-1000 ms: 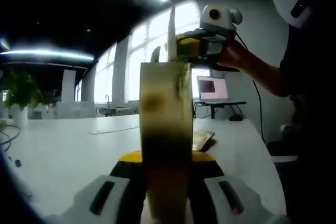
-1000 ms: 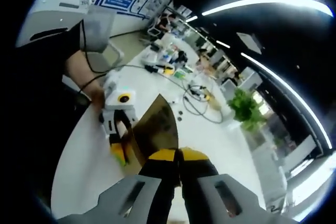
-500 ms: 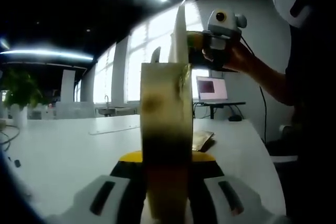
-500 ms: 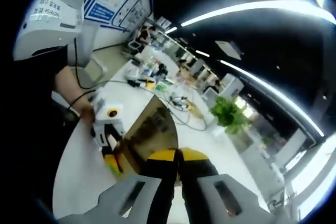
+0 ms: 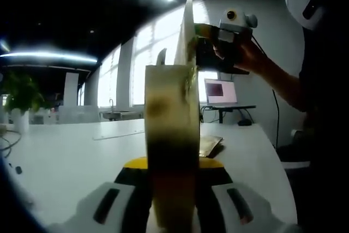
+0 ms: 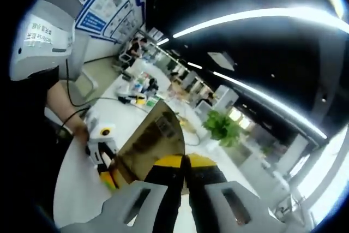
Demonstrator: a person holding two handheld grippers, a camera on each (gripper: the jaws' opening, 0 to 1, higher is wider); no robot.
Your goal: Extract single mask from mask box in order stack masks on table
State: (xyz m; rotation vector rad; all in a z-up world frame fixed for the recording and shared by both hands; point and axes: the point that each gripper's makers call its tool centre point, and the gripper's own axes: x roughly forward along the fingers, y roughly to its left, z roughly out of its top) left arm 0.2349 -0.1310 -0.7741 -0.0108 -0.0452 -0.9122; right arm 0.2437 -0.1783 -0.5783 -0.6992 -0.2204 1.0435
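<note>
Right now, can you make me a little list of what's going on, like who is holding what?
left gripper: fingers shut on the mask box, holding it upright over the table
right gripper: raised above the box, fingers shut on a white mask standing out of the box top
person's hand: gripping the right gripper
table: white, with a flat gold packet lying on it
background: laptop on a stand, potted plant, bright windows
</note>
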